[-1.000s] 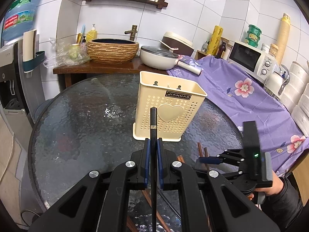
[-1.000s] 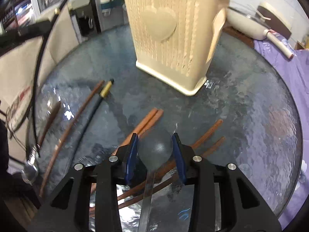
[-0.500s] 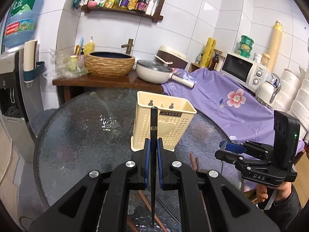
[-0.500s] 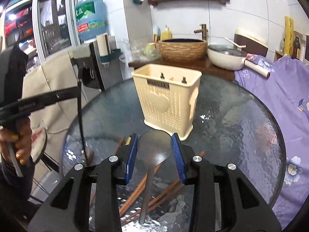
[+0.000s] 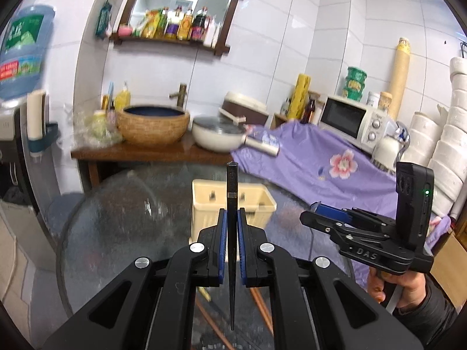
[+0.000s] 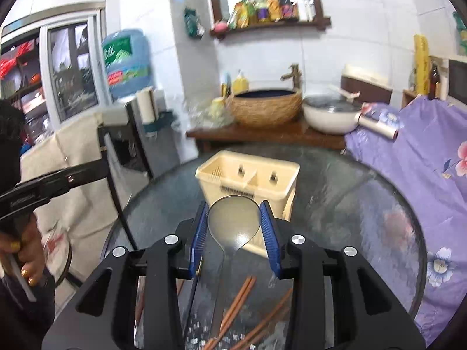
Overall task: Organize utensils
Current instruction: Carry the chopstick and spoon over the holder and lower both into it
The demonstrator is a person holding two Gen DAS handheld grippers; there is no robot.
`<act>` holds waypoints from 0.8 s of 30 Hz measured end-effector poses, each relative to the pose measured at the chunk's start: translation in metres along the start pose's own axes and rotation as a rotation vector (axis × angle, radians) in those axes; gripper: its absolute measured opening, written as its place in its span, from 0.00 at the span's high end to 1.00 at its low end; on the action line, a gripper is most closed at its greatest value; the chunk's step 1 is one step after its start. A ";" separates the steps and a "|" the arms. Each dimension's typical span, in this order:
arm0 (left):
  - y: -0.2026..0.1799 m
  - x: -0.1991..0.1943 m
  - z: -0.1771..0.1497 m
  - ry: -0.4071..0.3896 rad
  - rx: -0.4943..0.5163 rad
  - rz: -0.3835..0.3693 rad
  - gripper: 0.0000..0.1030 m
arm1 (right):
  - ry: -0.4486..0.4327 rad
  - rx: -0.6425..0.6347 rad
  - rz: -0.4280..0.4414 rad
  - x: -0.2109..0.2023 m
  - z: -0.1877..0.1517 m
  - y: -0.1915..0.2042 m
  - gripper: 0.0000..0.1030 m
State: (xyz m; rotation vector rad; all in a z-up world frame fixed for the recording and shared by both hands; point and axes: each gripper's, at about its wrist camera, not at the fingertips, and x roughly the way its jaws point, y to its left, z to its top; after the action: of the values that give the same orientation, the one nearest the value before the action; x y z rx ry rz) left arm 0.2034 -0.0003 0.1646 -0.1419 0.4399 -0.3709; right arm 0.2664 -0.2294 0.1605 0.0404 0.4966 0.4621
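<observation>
Left wrist view shows the left tongs [image 5: 230, 233] clenched on a black tapered chopstick [image 5: 231, 204]; the right tongs [image 6: 235, 227] grip a steel spoon's bowl [image 6: 233, 221]. Beyond them, the cream perforated plastic utensil holder [image 6: 248, 175] looks empty. Brown wooden chopsticks [image 6: 238, 303] lie loose on the round glass counter [image 6: 350, 204], so most sorting remains.
</observation>
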 end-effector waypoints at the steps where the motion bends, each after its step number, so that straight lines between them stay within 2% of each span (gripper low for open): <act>1: -0.001 -0.001 0.008 -0.020 0.003 0.004 0.93 | -0.025 0.009 -0.009 0.001 0.012 -0.001 0.65; 7: -0.006 0.000 0.069 -0.129 -0.028 0.015 0.93 | -0.151 0.010 -0.080 0.005 0.068 -0.001 0.65; 13: -0.010 0.022 0.119 -0.230 -0.036 0.110 0.93 | -0.241 -0.011 -0.173 0.025 0.110 -0.001 0.64; 18: -0.005 0.063 0.124 -0.213 -0.060 0.156 0.93 | -0.252 -0.024 -0.248 0.058 0.108 -0.007 0.64; 20: -0.001 0.080 0.116 -0.201 -0.059 0.183 0.93 | -0.244 -0.031 -0.267 0.072 0.097 -0.011 0.64; 24: 0.010 0.104 0.091 -0.149 -0.080 0.179 0.93 | -0.196 -0.019 -0.277 0.094 0.072 -0.020 0.64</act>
State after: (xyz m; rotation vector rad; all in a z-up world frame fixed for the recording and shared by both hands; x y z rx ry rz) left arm 0.3339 -0.0259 0.2039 -0.2053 0.3179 -0.1654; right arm 0.3819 -0.2008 0.1784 -0.0014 0.2990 0.1887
